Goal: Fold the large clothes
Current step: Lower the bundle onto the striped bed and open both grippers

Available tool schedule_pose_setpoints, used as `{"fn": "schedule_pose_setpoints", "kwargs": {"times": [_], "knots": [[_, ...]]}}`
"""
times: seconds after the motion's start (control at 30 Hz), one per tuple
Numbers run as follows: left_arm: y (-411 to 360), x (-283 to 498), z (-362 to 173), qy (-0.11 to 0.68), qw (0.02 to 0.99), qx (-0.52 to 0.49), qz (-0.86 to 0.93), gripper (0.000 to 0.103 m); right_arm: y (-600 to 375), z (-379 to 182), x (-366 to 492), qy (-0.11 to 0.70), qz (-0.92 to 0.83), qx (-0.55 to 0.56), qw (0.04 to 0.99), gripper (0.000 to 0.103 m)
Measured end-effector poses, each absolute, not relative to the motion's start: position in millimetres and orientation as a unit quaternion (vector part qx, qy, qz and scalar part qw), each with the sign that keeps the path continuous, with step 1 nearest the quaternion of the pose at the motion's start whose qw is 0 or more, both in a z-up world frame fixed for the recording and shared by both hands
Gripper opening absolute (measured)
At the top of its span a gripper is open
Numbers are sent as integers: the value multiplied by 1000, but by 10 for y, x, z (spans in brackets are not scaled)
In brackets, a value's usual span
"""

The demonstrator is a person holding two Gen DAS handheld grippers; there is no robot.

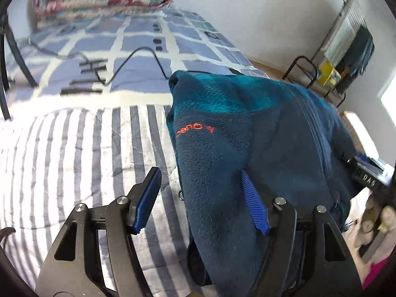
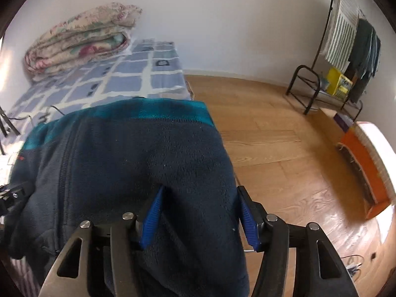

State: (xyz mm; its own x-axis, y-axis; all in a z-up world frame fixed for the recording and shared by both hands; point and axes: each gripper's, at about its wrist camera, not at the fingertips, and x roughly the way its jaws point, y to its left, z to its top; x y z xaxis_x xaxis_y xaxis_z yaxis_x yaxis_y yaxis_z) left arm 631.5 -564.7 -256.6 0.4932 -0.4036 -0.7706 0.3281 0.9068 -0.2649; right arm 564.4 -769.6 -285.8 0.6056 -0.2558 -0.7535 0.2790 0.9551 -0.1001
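Observation:
A dark navy fleece jacket (image 1: pixel 259 148) with a teal band and an orange logo lies on the bed's right side, zip facing up. My left gripper (image 1: pixel 200 172) is open at the jacket's near left edge: its right pad rests against the fleece, and its left pad stands clear over the striped cover. In the right wrist view the same jacket (image 2: pixel 128 153) reaches the bed's right edge. There my right gripper (image 2: pixel 201 190) straddles the near right corner, jaws apart with fleece bulging between them. The right gripper's body (image 1: pixel 366 178) and a gloved hand (image 1: pixel 378 217) show at the far right.
The bed has a grey-striped cover (image 1: pixel 61 153) near me and a blue checked sheet (image 1: pixel 138 42) beyond, crossed by a black cable (image 1: pixel 138 52). A folded floral quilt (image 2: pixel 81 42) lies at the head. Right of the bed are wooden floor (image 2: pixel 272 128), a clothes rack (image 2: pixel 346 49) and an orange box (image 2: pixel 363 163).

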Motion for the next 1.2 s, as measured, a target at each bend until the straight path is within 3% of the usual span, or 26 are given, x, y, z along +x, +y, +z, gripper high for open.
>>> {"fn": "schedule_pose_setpoints", "kwargs": {"times": [0.37,1.2], "knots": [[-5593,5830,-2015,429,873,-17,-230,65,-7706,-2496,5275,411,-169,20,895,58],[-4769,3636,459,280,919,11,-277,65,-6784,-10,3612,299,-132,13,945,58]]}}
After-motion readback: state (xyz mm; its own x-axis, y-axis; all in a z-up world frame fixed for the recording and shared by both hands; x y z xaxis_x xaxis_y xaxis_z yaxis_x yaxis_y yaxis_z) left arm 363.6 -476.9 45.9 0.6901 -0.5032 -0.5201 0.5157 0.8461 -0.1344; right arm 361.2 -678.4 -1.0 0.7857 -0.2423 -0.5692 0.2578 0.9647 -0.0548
